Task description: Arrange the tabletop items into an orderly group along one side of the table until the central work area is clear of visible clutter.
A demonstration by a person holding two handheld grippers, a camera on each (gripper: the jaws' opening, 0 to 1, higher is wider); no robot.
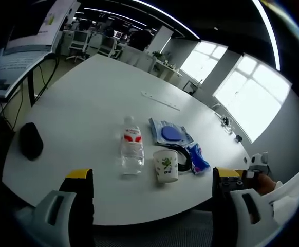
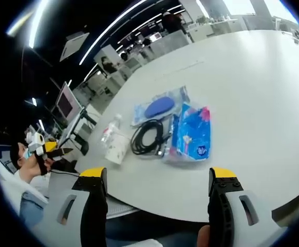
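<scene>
On the white table [image 1: 88,98] stand a clear water bottle [image 1: 132,146] with a red label and a paper cup [image 1: 166,164] with a green print. Right of the cup lie a coiled black cable [image 1: 184,154], a blue tissue pack [image 1: 197,157] and a clear bag holding a blue mouse [image 1: 171,133]. My left gripper [image 1: 152,176] hangs open at the near table edge, short of the cup. My right gripper [image 2: 157,177] is open too, off the table edge, facing the tissue pack [image 2: 193,135], cable [image 2: 147,136], bag [image 2: 160,108], cup [image 2: 117,147] and bottle [image 2: 110,129]. The left gripper [image 2: 54,150] shows far left.
A black rounded object [image 1: 30,140] lies near the table's left edge. A long pale ruler [image 1: 160,100] rests further back. Desks, chairs and monitors fill the room behind; bright windows [image 1: 242,87] are on the right. A person's sleeve [image 1: 293,188] shows beside the left gripper.
</scene>
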